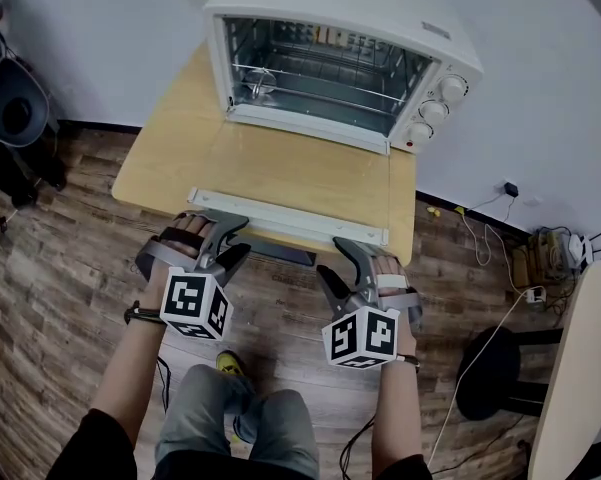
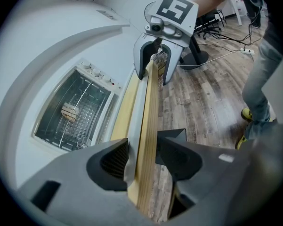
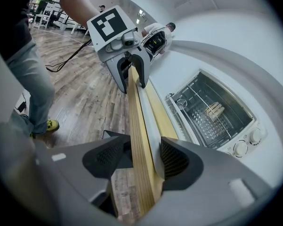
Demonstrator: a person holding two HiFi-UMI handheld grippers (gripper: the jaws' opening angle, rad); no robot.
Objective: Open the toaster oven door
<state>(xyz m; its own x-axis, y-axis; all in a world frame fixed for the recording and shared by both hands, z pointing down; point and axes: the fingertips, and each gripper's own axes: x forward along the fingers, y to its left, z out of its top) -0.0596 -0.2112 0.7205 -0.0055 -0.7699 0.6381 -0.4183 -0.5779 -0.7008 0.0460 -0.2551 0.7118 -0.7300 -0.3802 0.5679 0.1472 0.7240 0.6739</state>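
Toaster oven door (image 1: 290,173) lies open, flat on table (image 1: 160,153). Left gripper (image 1: 230,240) and right gripper (image 1: 338,260) fingers spread apart, straddling door handle (image 1: 280,217) and table edge.

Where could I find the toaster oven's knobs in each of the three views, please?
Head view: knobs upper right.
Left gripper view: upper left, small.
Right gripper view: lower right.
Shared landmark: the wooden table, whose front edge runs between the jaws in both gripper views.

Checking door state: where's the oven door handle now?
Head view: door handle lies along the front edge of the table, running from left gripper to right gripper.
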